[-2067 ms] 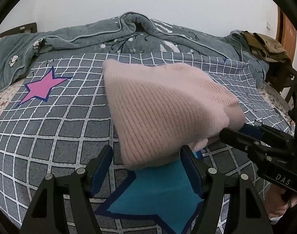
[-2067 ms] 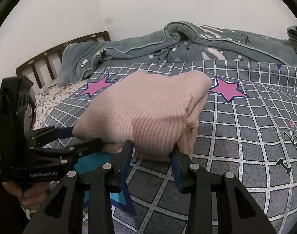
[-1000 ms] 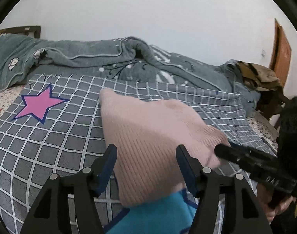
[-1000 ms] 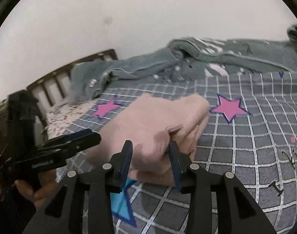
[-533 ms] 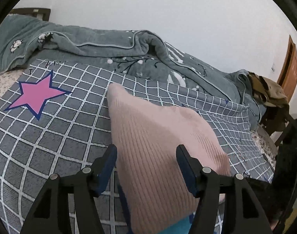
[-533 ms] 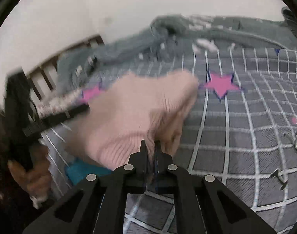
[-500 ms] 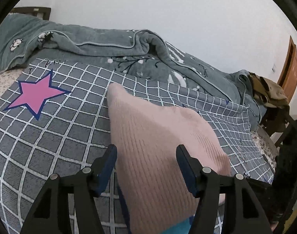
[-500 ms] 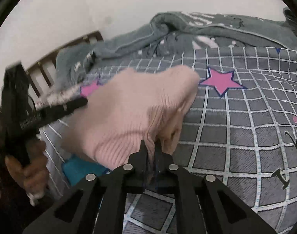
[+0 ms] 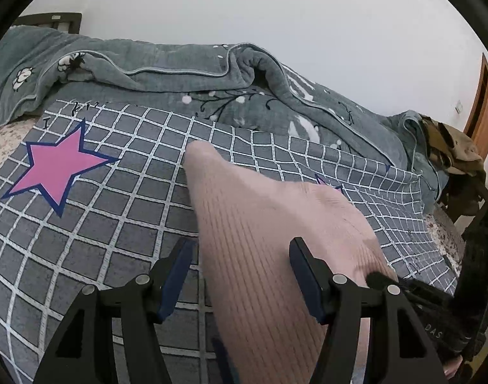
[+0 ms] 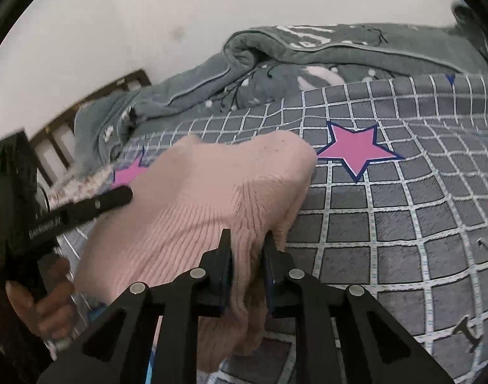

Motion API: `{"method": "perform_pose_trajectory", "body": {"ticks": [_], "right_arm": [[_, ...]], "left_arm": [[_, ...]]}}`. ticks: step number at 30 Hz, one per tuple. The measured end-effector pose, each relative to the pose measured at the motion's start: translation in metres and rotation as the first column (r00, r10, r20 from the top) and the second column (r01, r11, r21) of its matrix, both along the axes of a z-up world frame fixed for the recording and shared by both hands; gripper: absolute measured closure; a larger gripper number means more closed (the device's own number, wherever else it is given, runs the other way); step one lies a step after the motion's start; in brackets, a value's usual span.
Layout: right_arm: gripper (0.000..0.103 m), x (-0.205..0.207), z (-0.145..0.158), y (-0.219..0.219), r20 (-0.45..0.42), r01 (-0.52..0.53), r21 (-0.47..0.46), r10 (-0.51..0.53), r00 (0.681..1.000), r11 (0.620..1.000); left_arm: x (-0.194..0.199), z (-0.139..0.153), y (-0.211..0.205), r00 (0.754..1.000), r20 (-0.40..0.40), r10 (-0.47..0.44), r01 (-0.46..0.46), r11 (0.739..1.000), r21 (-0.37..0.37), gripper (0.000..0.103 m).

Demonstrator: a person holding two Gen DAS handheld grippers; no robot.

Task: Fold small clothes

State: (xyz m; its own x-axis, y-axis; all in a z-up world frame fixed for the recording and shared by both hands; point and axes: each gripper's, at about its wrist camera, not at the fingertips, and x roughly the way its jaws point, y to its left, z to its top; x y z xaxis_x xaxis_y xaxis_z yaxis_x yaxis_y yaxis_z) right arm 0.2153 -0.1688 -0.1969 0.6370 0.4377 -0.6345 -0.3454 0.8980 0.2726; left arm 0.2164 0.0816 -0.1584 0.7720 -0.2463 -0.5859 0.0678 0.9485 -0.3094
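Pink ribbed knit sweater [image 10: 212, 204], folded, lying on the grey checked bedspread [image 10: 404, 224]. Right gripper [image 10: 247, 256], its jaws just having eased slightly apart, pinches a bunched near edge. Left gripper [image 9: 240, 275] stands spread, straddling the knit without pressing. The fabric looks soft, light, stretchy and droops readily; hold layered edges, not a single ply.

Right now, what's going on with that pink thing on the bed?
A person holds a gripper in each hand over a folded pink knit sweater on the grey checked bedspread. The right gripper is pinching a bunched fold at the sweater's near edge; its jaws have just eased open slightly, but knit is still squeezed between them. The left gripper is open, its fingers straddling the sweater without pressing on it. A grey-green blanket lies bunched behind.
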Motion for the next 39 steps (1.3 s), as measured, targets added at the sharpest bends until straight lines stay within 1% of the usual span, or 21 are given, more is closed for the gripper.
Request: {"method": "perform_pose_trajectory", "body": {"ticks": [1,3,6,8,10,13,15,18,21,24,26,28,30,33,36,39], "right_arm": [[0.077,-0.001,0.004,0.000,0.018,0.002,-0.021,-0.002,1.000,1.000],[0.070,-0.001,0.013,-0.003,0.051,0.003,-0.028,-0.002,0.999,1.000],[0.069,0.010,0.029,-0.001,0.103,0.000,-0.046,0.004,0.995,0.999],[0.068,0.021,0.034,0.004,0.115,-0.012,-0.068,0.020,0.993,0.998],[0.068,0.035,0.032,0.010,0.109,-0.036,-0.075,0.044,0.993,0.997],[0.068,0.054,0.021,0.015,0.099,-0.056,-0.104,0.066,0.993,0.993],[0.068,0.064,0.013,0.015,0.064,-0.047,-0.117,0.055,0.996,0.992],[0.069,0.077,0.000,0.004,-0.004,-0.018,-0.084,0.017,1.000,0.996],[0.068,0.082,-0.004,-0.001,-0.036,-0.006,-0.062,0.004,0.999,0.998],[0.068,0.082,-0.006,-0.001,-0.032,0.003,-0.065,-0.005,0.999,0.998],[0.068,0.082,-0.004,-0.005,-0.031,0.004,-0.042,-0.005,1.000,0.999],[0.067,0.079,0.000,-0.007,-0.023,0.012,-0.020,-0.013,1.000,1.000],[0.067,0.071,0.009,-0.009,0.011,0.015,-0.008,-0.014,1.000,1.000],[0.066,0.055,0.022,-0.005,0.068,-0.009,0.007,0.009,0.998,1.000],[0.066,0.041,0.030,0.003,0.107,-0.053,0.023,0.050,0.993,0.998],[0.066,0.029,0.032,0.018,0.142,-0.089,-0.022,0.091,0.986,0.996]], "left_arm": [[0.000,0.001,0.001,1.000,0.005,-0.003,0.003,1.000,0.007,0.042],[0.003,0.003,0.004,1.000,0.012,-0.010,0.009,1.000,0.010,0.042],[0.019,0.005,0.008,1.000,0.008,-0.027,0.028,1.000,-0.011,0.042],[0.029,0.005,0.010,0.999,0.001,-0.032,0.032,0.999,-0.027,0.043],[0.045,0.006,0.011,0.998,-0.007,-0.059,0.058,0.997,-0.049,0.044],[0.067,0.009,0.008,0.994,-0.010,-0.105,0.104,0.994,-0.044,0.044],[0.082,0.007,0.005,0.987,-0.017,-0.161,0.160,0.986,-0.055,0.044],[0.094,-0.007,0.007,0.985,-0.052,-0.166,0.163,0.985,-0.059,0.044],[0.095,-0.016,0.010,0.983,-0.063,-0.170,0.165,0.983,-0.076,0.044],[0.094,-0.017,0.004,0.984,-0.052,-0.170,0.169,0.985,-0.033,0.044],[0.090,-0.017,0.000,0.986,-0.045,-0.159,0.159,0.987,-0.001,0.044],[0.086,-0.016,0.000,0.989,-0.039,-0.146,0.146,0.989,0.009,0.043],[0.079,-0.014,0.003,0.991,-0.033,-0.132,0.132,0.991,0.008,0.042],[0.070,-0.012,0.004,0.992,-0.025,-0.125,0.126,0.992,0.002,0.042],[0.057,-0.010,-0.001,0.991,-0.014,-0.133,0.133,0.991,0.033,0.042],[0.046,-0.009,-0.007,0.990,-0.005,-0.139,0.139,0.988,0.065,0.042]]}}
